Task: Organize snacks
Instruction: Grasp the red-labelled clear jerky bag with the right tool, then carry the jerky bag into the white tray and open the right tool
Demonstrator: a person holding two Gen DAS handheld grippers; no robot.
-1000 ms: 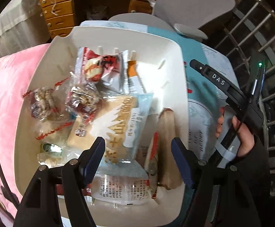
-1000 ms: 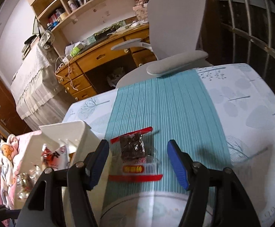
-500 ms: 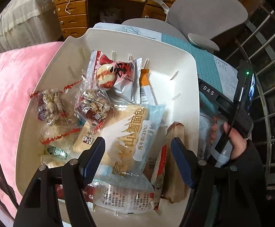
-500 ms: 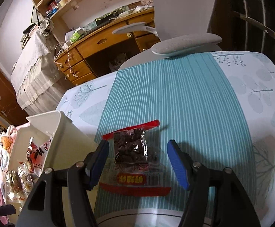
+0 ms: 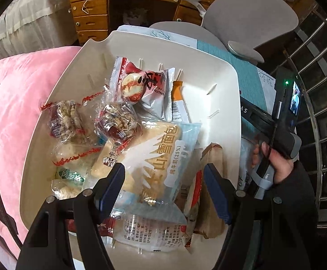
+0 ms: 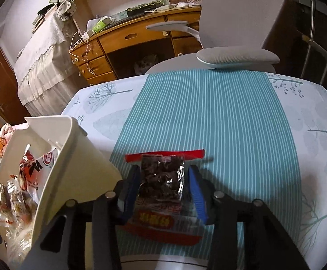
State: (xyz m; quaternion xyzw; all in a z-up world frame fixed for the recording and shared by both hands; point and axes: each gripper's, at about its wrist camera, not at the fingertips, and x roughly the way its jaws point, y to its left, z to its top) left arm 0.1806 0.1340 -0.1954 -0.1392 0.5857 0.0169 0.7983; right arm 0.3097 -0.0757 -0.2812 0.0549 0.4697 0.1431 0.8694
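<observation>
Right wrist view has our right tool (image 6: pixel 163 189) clamped on the dark snack packet (image 6: pixel 161 180) lying on the striped surface (image 6: pixel 208 117) beside the white bin (image 6: pixel 78 157), while our left tool (image 5: pixel 163 180) hangs released over the snack pile inside.

Cream-white bin (image 5: pixel 222 103) w/ a pale blue bread pack (image 5: pixel 163 155) mid frame. Pink blanket (image 5: pixel 17 103) at left. Lower middle: clear snack bag (image 6: pixel 161 184), red edges, dark bits inside, on teal-and-white striped tablecloth (image 6: pixel 208 117). Blue finger pads (image 6: pixel 197 193).
</observation>
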